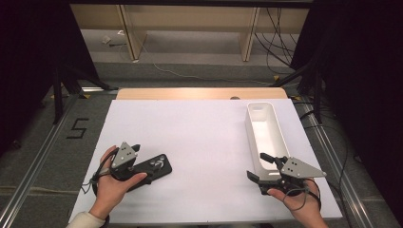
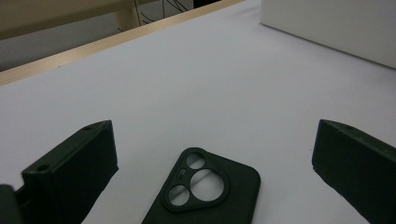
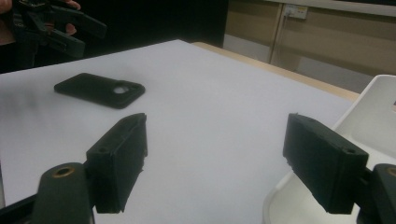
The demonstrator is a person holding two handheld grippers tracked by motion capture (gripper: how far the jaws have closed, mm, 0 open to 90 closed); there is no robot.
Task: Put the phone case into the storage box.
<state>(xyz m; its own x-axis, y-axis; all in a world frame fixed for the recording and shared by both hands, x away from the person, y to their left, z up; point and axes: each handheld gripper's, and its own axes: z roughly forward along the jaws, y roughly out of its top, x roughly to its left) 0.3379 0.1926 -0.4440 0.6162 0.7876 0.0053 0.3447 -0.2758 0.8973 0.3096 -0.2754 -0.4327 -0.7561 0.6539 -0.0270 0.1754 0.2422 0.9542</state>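
A black phone case [image 1: 153, 168] lies flat on the white table sheet at the near left, camera cutout up. My left gripper [image 1: 140, 164] is open and low over the case's near end. In the left gripper view the case [image 2: 205, 191] lies between the wide-spread jaws of the left gripper [image 2: 212, 126], and the pads do not touch it. My right gripper [image 1: 260, 166] is open with nothing in it, at the near end of the white tray [image 1: 280, 137]. In the right gripper view the right gripper [image 3: 215, 119] points across the table toward the case [image 3: 100, 89] and the left gripper [image 3: 70, 28].
The long white tray [image 3: 373, 116] stands along the table's right side with nothing visible inside it; it appears as a white wall [image 2: 336, 28] in the left gripper view. A wooden table edge [image 1: 202, 93] runs along the far side. Cables and shelving lie on the floor beyond.
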